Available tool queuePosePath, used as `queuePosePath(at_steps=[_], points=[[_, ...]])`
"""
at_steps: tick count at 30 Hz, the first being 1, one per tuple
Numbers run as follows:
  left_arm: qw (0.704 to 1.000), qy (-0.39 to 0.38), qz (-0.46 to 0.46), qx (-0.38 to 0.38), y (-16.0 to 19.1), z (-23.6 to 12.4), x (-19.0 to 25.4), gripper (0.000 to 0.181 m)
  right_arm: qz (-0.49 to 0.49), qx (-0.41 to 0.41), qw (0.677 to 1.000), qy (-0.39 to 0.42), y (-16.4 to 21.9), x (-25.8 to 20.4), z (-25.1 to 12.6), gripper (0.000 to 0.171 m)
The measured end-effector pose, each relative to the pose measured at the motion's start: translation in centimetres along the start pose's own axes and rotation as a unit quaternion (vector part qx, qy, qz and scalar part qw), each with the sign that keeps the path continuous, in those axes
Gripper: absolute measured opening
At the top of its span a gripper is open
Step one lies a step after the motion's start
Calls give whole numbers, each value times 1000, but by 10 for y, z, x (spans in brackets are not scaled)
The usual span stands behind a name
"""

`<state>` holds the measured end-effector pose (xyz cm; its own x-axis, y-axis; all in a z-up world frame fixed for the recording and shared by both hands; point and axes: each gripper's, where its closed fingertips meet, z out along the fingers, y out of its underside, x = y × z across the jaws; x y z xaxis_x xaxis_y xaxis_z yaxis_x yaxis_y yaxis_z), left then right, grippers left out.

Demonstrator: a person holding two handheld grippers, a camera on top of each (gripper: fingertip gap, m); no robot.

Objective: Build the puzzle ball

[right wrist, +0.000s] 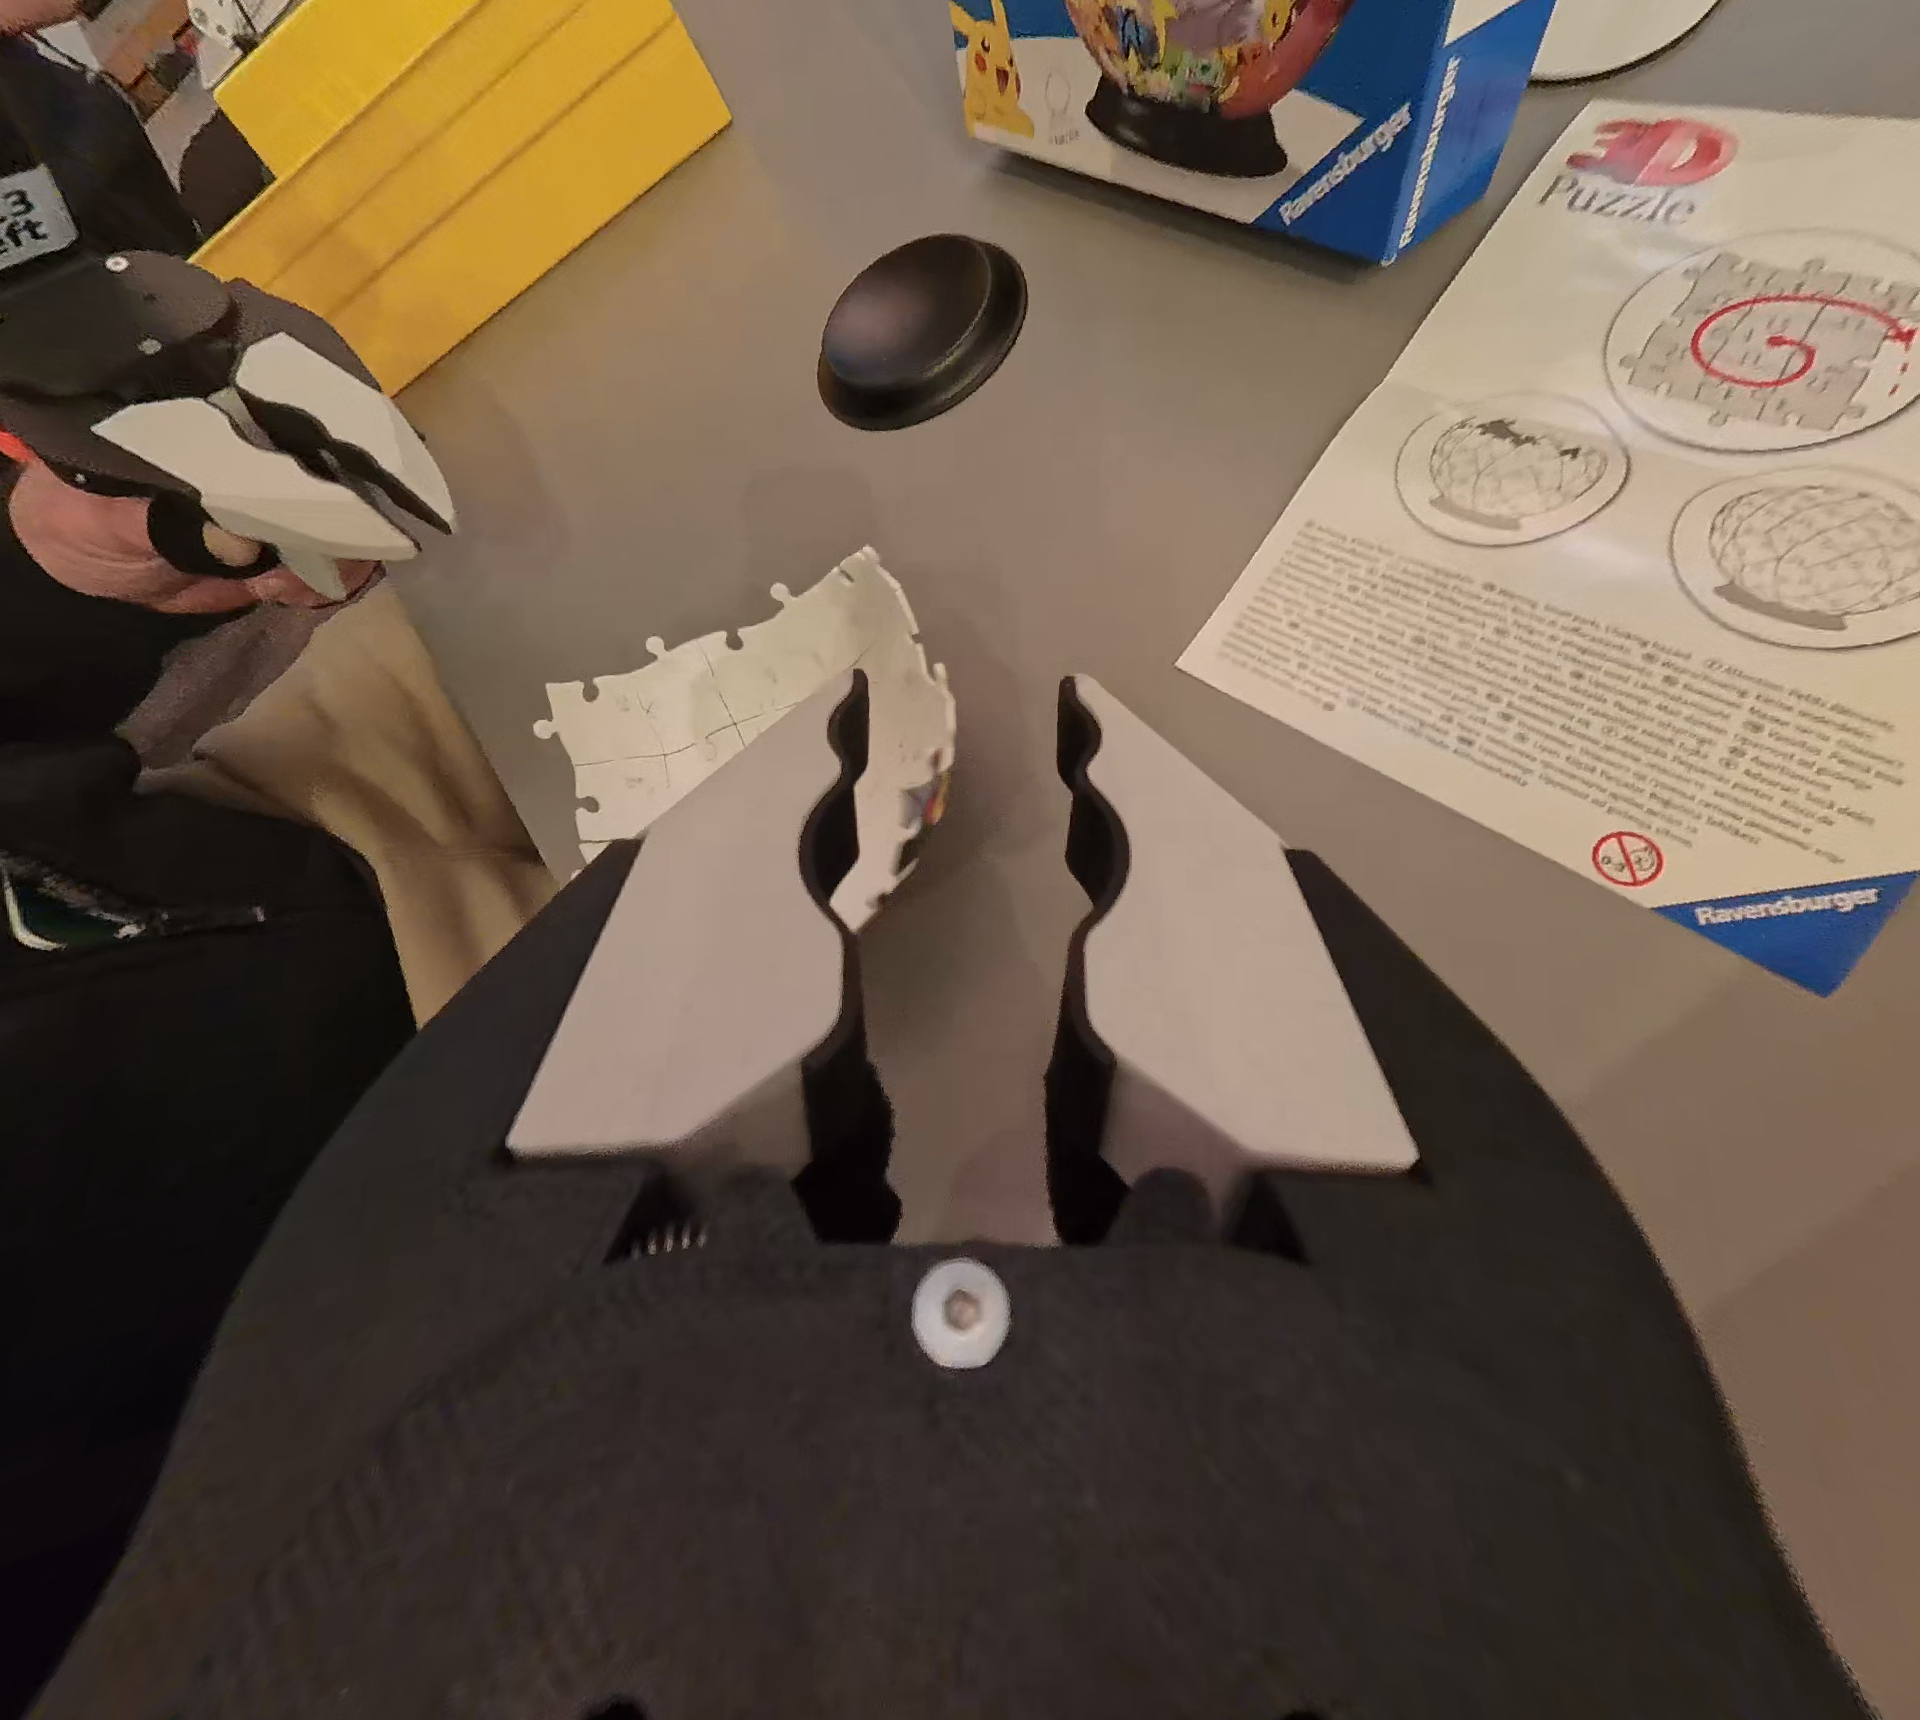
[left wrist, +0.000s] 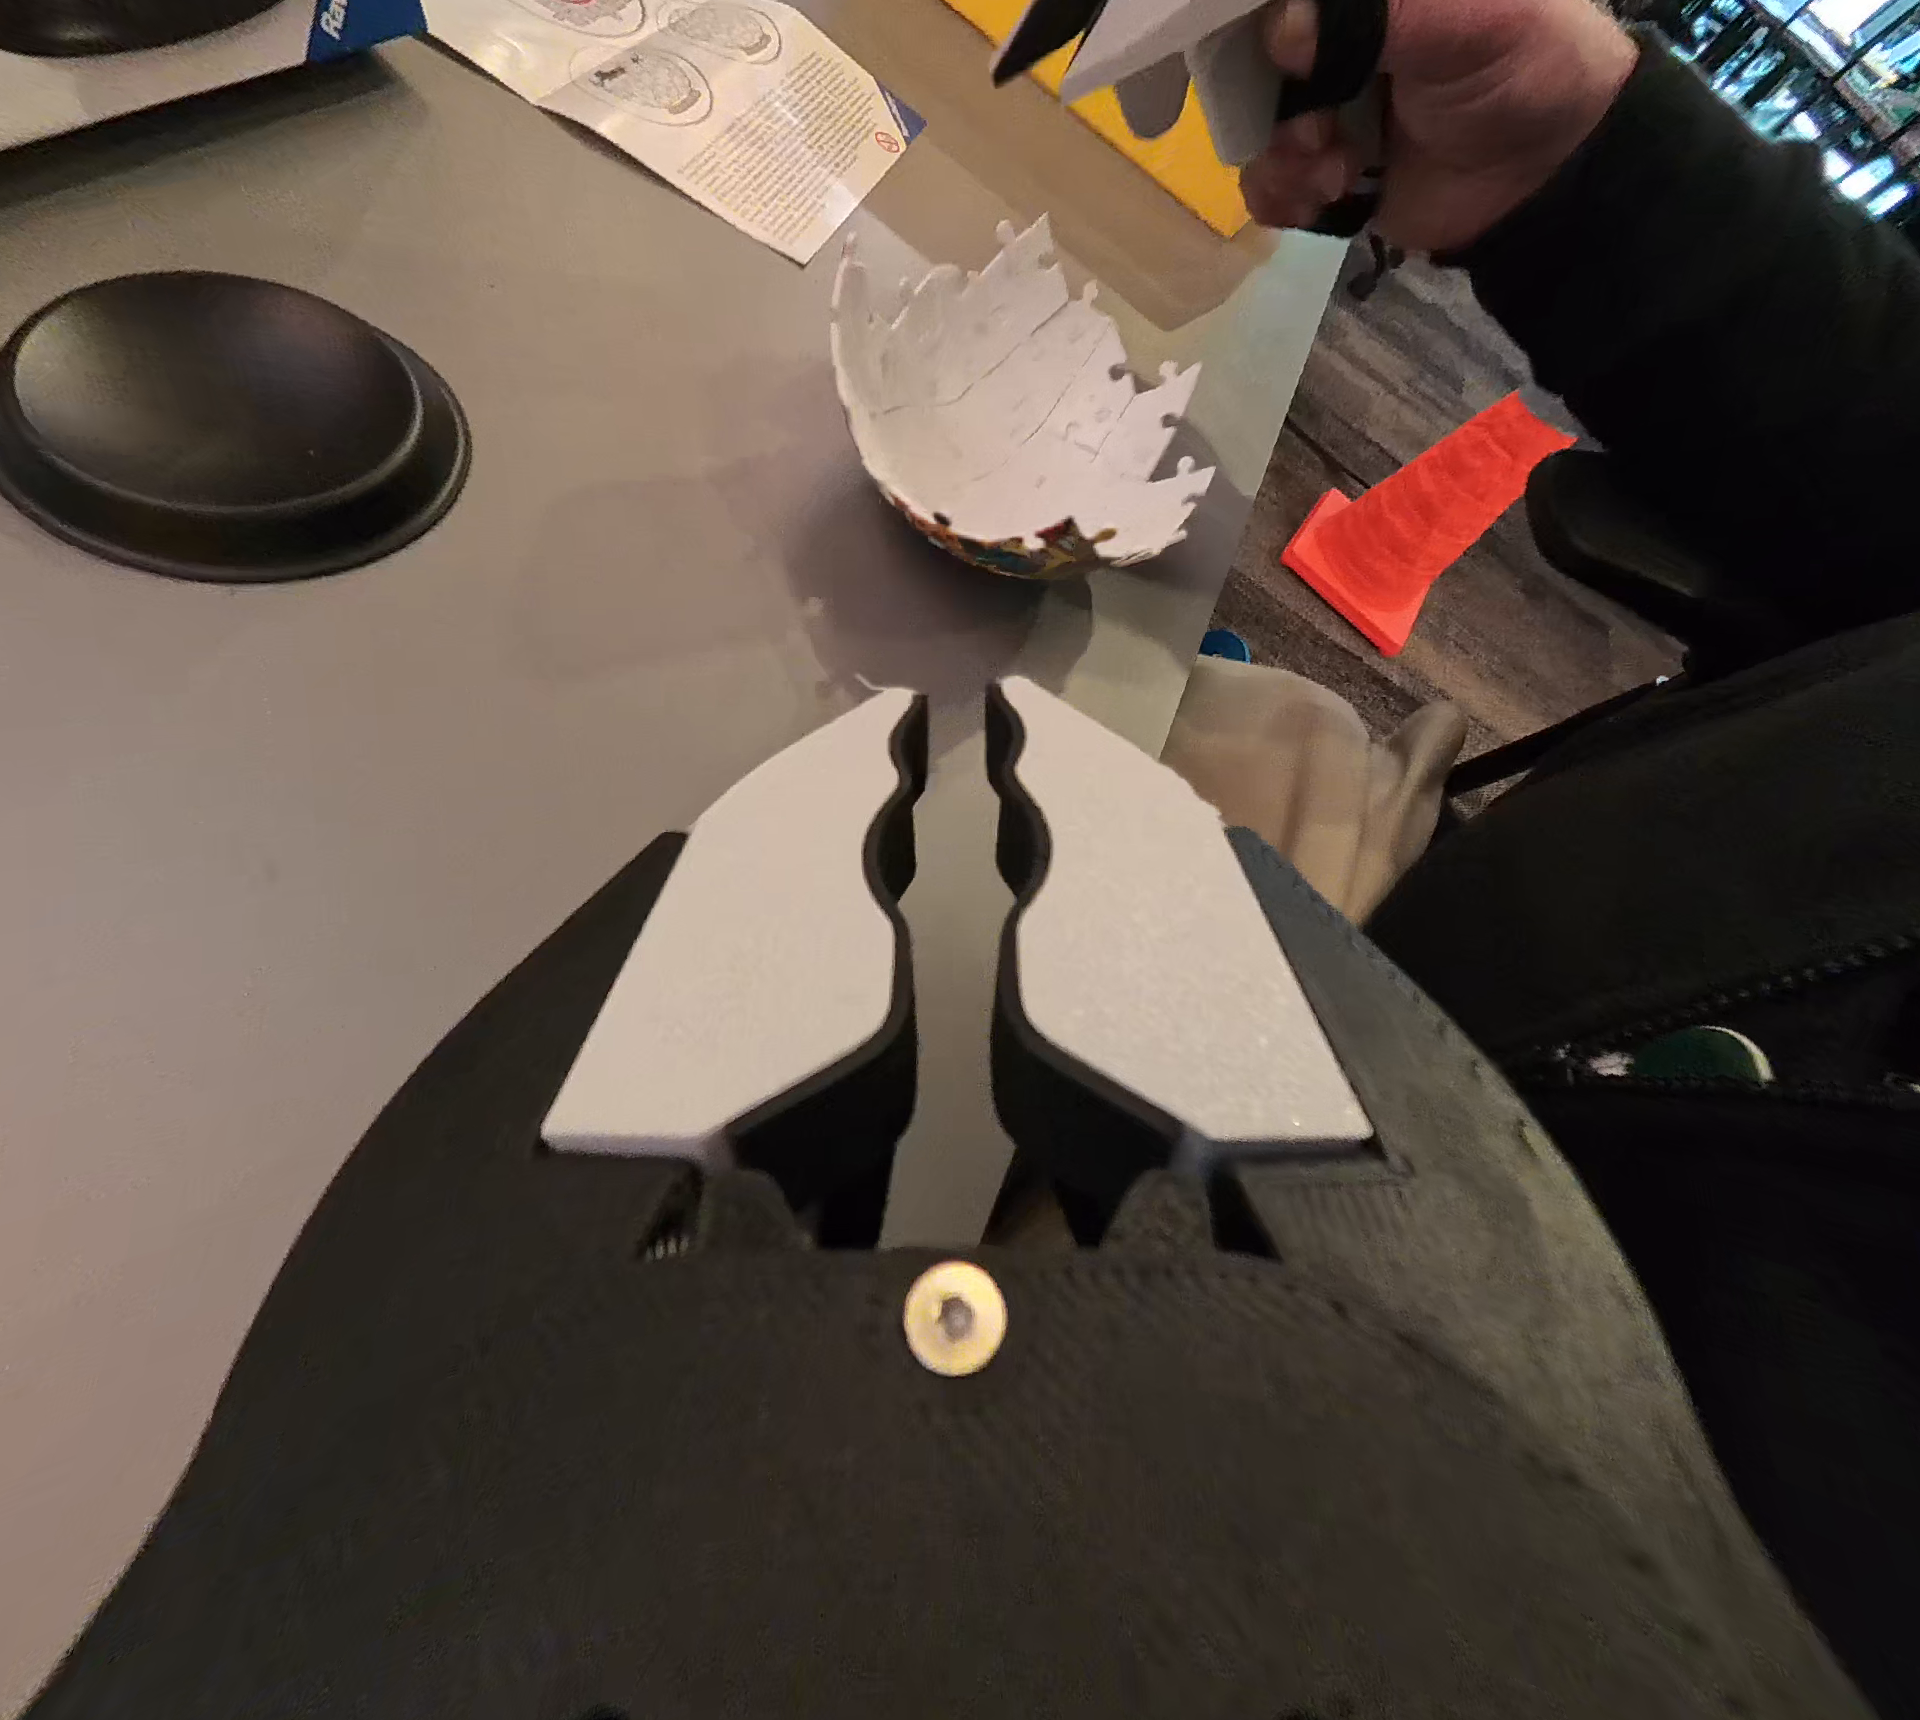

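A partly built puzzle ball shell (left wrist: 997, 413), white inside and coloured outside, lies like a bowl on the grey table (left wrist: 416, 787) near its right edge. My left gripper (left wrist: 956, 699) hovers just short of it, fingers a narrow gap apart with nothing between them. The right wrist view also shows the left gripper (right wrist: 416, 517), nearly closed and empty. My right gripper (right wrist: 961, 683) is open and empty above the shell (right wrist: 675, 714), whose rim shows beside the left finger. In the left wrist view the right gripper (left wrist: 1029, 70) hangs well above the shell.
A black round stand (left wrist: 223, 423) sits on the table to the left. A puzzle box (right wrist: 1247, 8), a paper leaflet (right wrist: 1610, 527) and a yellow box (right wrist: 468, 91) lie farther back. An orange cone (left wrist: 1423, 507) lies on the floor past the table edge. There is about 20 cm between the tips of the two grippers.
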<state>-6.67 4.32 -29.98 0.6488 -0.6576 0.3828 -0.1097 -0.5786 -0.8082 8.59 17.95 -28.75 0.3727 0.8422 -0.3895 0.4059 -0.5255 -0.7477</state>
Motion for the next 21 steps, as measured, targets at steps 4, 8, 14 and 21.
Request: queuePosePath(at_steps=[4, 8, 14, 21], points=[[1000, -14, -2, -6, 7, 0, -6, 17, -10, -1, 1000, -2, 0, 0, 2, 37], [1000, -9, -19, -15, 15, 6, -11, 21, -14, -30, 999, -25, 12, -5, 6, 42], [999, 9, -34, -17, 23, 14, -14, 15, -7, -42, 999, -27, 20, 3, 13, 47], [1000, -16, 24, 0, 3, -5, -11, 2, -8, -16, 999, -30, 20, 15, 16, 45]])
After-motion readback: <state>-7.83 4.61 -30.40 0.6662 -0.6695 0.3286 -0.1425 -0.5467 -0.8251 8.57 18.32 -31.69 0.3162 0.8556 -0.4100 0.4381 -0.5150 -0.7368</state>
